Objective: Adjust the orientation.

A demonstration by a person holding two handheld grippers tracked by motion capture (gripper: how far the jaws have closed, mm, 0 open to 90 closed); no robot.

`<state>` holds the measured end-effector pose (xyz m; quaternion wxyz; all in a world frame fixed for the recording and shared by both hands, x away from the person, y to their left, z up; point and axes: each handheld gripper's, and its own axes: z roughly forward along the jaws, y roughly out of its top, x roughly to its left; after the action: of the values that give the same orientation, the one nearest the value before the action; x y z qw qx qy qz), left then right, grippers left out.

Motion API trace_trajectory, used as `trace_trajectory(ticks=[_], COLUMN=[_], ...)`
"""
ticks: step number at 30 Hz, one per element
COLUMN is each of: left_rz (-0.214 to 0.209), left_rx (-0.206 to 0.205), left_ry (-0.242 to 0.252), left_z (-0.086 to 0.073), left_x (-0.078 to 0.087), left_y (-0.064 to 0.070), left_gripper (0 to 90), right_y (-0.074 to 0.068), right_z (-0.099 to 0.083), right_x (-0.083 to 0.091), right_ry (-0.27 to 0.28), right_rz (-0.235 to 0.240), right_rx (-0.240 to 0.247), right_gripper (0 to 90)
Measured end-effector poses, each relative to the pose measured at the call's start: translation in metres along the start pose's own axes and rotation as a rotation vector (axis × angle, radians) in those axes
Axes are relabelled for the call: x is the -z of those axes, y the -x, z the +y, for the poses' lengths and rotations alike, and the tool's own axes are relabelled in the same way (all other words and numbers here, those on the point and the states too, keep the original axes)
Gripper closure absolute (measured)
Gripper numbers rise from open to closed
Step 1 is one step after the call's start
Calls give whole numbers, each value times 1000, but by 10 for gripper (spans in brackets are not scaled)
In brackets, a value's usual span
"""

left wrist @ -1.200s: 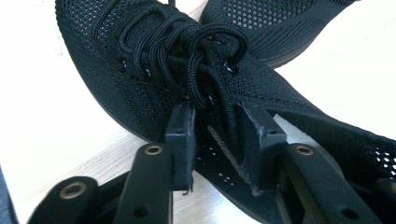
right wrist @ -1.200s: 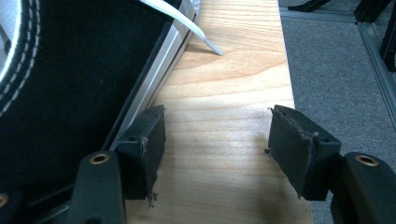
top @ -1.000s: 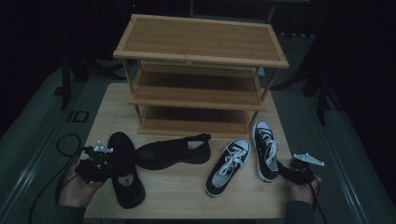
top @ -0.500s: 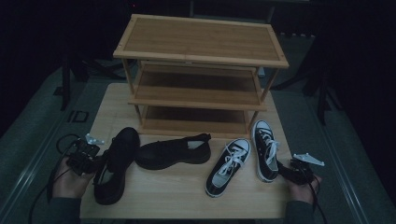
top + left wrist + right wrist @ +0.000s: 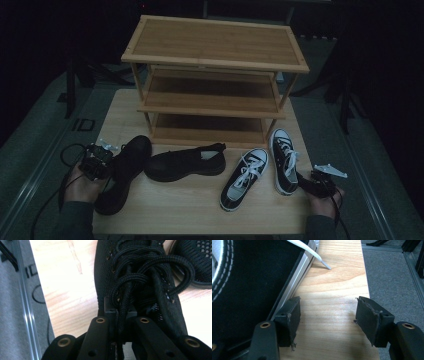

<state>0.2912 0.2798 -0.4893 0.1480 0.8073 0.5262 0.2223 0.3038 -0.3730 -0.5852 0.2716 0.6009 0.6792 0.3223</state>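
Observation:
A black lace-up shoe (image 5: 122, 172) lies at the table's front left, toe toward the rack. My left gripper (image 5: 97, 161) is at its left side. In the left gripper view the left gripper (image 5: 120, 312) is shut on the laces of this black lace-up shoe (image 5: 140, 272). A second black shoe (image 5: 185, 162) lies on its side beside it. Two black-and-white sneakers (image 5: 245, 177) (image 5: 283, 160) stand at the front right. My right gripper (image 5: 312, 182) sits just right of them. In its own view the right gripper (image 5: 330, 312) is open over bare wood, its left jaw against the sneaker's sole (image 5: 249, 277).
A three-tier wooden shoe rack (image 5: 215, 75) stands at the back of the wooden table (image 5: 175, 210). The table's right edge (image 5: 368, 290) runs close to my right gripper, with grey floor beyond. A cable (image 5: 67, 152) trails off the left edge.
The left gripper has drawn up and slightly left with the black lace-up shoe, whose near end swung left. The right gripper and the sneakers have not moved.

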Motion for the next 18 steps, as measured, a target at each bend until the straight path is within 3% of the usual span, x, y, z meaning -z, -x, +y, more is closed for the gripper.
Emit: trace_trajectory(ticks=[6,11,16,18], left_rz=[-79,-156,-189,-247], left_rx=[-67,-89,-127,-137], left_ry=[64,105,122,142], left_z=[3,10,16,17], left_x=[1,1,-2,-3], left_y=[-4,-8,-10,-12], left_gripper=[878,879,880,880], right_y=[0,0,0,0], right_z=[0,0,0,0], right_x=[0,0,0,0], right_ry=[0,0,0,0], right_rz=[0,0,0,0], right_rx=[0,0,0,0], right_gripper=[359,359,359,359])
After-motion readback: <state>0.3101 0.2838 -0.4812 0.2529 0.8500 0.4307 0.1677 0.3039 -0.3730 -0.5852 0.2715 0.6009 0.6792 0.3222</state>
